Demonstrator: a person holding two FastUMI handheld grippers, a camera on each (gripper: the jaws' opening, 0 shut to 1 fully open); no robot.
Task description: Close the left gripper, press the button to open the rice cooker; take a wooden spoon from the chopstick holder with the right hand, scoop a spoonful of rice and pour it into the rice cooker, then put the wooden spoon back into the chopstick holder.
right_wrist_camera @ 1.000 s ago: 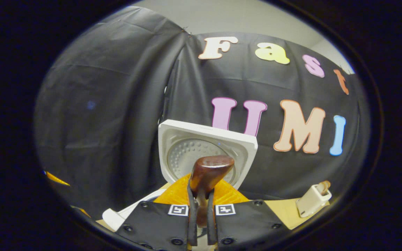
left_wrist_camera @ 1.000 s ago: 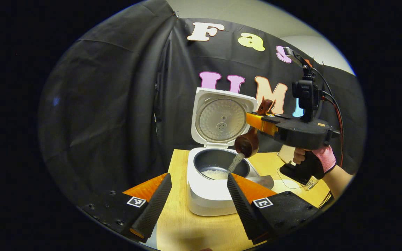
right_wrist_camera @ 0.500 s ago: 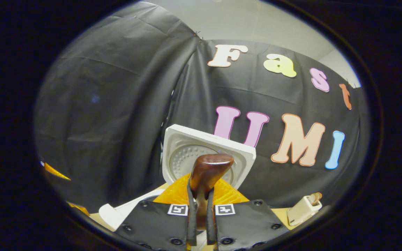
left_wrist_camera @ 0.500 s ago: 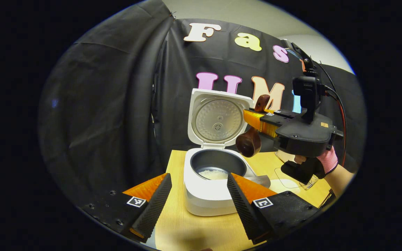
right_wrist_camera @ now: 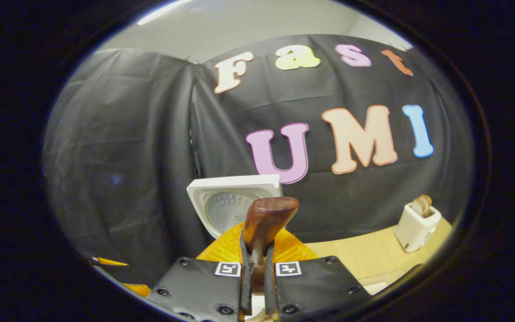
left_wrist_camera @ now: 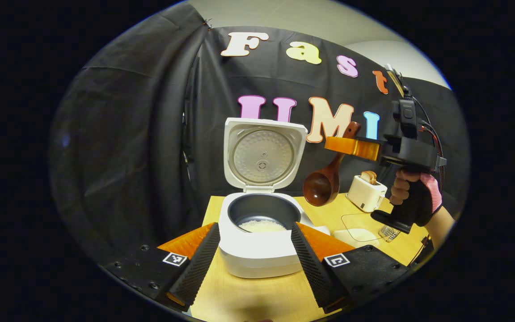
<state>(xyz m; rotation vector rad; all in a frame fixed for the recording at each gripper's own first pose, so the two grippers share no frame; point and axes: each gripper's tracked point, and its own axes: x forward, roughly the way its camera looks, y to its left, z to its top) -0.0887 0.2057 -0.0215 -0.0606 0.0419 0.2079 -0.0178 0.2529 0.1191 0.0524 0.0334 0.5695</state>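
The white rice cooker (left_wrist_camera: 257,250) stands open on the wooden table, its lid (left_wrist_camera: 262,154) upright and a little rice (left_wrist_camera: 262,226) in the dark pot. My left gripper (left_wrist_camera: 253,255) is open just in front of it, one finger on each side. The right gripper (left_wrist_camera: 351,147), held by a gloved hand (left_wrist_camera: 414,201), hangs to the cooker's right, shut on the wooden spoon (left_wrist_camera: 322,188), whose bowl hangs down, empty. In the right gripper view the spoon's handle end (right_wrist_camera: 266,219) sticks up between the fingers of the right gripper (right_wrist_camera: 257,277), with the cooker lid (right_wrist_camera: 230,205) behind.
A white chopstick holder (left_wrist_camera: 365,192) with wooden utensils stands at the back right of the table (left_wrist_camera: 257,299), also the holder (right_wrist_camera: 418,221) in the right gripper view. A clear container with rice (left_wrist_camera: 360,230) lies right of the cooker.
The rice stream from the spoon has ended. The right gripper has lifted and swung right with the spoon, away from the pot and toward the holder. The left gripper stays open by the cooker.
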